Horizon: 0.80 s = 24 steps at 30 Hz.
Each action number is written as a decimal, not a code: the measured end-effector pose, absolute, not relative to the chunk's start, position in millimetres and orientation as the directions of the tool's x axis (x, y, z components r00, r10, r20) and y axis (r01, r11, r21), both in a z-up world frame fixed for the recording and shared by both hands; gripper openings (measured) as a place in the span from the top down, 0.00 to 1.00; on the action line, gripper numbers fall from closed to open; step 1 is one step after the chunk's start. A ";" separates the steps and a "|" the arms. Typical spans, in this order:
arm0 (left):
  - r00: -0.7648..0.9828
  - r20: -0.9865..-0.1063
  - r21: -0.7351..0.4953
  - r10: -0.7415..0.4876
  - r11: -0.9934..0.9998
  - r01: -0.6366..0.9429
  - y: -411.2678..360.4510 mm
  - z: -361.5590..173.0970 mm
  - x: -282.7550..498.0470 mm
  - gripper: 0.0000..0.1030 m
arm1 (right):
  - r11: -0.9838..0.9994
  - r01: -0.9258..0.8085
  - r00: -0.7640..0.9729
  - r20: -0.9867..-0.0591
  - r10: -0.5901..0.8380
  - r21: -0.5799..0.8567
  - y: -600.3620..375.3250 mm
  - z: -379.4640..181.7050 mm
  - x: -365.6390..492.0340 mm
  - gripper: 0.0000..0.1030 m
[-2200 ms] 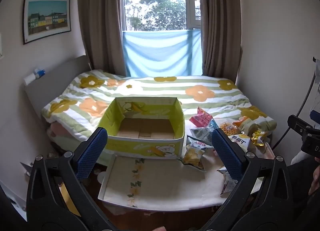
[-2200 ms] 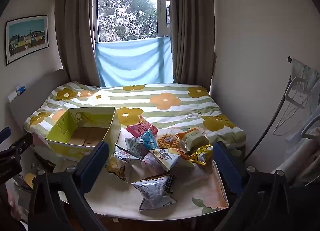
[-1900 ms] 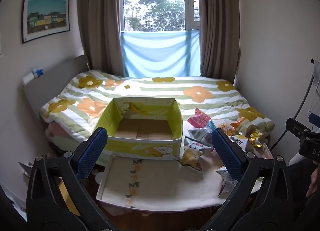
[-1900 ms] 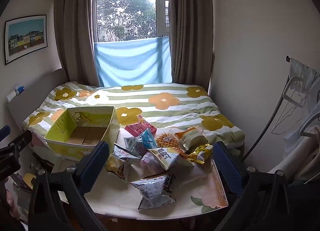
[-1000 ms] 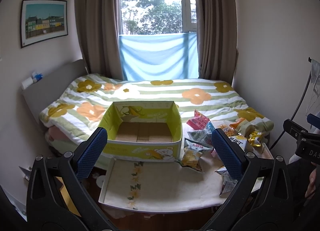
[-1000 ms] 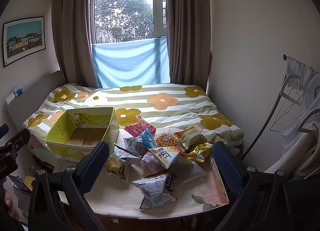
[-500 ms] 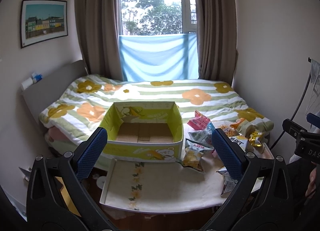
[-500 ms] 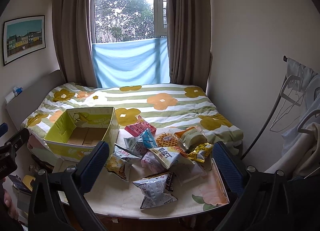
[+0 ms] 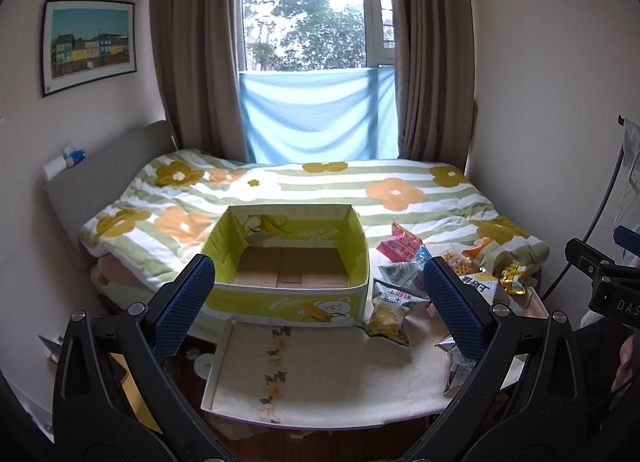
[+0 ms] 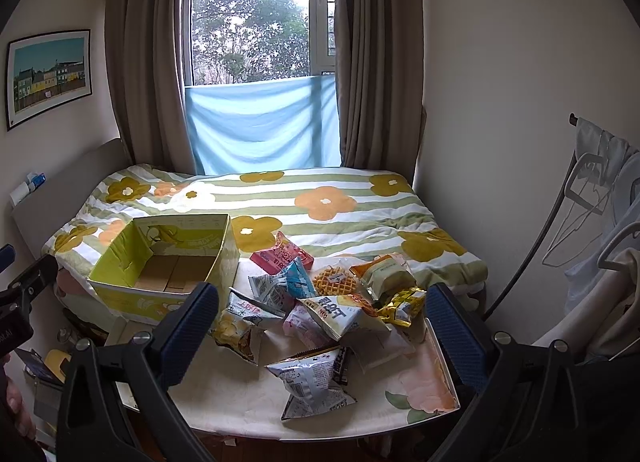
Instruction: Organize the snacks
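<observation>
Two hand-held grippers hung wide open, holding nothing, touching nothing. Left hand-held gripper [image 9: 318, 300] faced the yellow box [image 9: 288, 294], which sat ahead between its fingers at the bed [image 9: 400, 192] edge, cardboard floor bare. Worktop [image 9: 320, 374] below and ahead of it was bare on its left half, with open room up to the front rim. Snack packets [image 10: 320, 302] lay heaped ahead of the right hand-held gripper [image 10: 322, 318], between its fingers, on the worktop's right half and spilling onto the bed edge. One grey packet [image 10: 312, 382] lay nearest it, apart from the heap. The box stood ahead-left of the right one, just beside the pile.
</observation>
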<state>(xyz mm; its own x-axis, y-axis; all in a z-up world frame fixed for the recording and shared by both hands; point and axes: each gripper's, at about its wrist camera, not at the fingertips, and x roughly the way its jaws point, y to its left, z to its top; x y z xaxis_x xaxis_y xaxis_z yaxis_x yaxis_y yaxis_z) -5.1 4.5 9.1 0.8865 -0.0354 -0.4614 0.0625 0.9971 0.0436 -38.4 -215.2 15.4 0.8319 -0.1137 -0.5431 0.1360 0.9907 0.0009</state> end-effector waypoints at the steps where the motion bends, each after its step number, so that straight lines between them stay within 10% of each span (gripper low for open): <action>1: 0.887 -0.461 0.044 -0.035 0.997 0.063 5.1 9.3 -4.8 0.00 | 0.991 0.136 0.832 -0.543 -0.113 0.001 -215.2 16.0 -37.6 0.00; 24: 0.884 -0.467 0.041 -0.038 0.997 0.065 3.4 8.3 -0.7 0.00 | 0.990 0.143 0.826 -0.551 -0.120 -0.002 -210.5 16.2 -34.2 0.00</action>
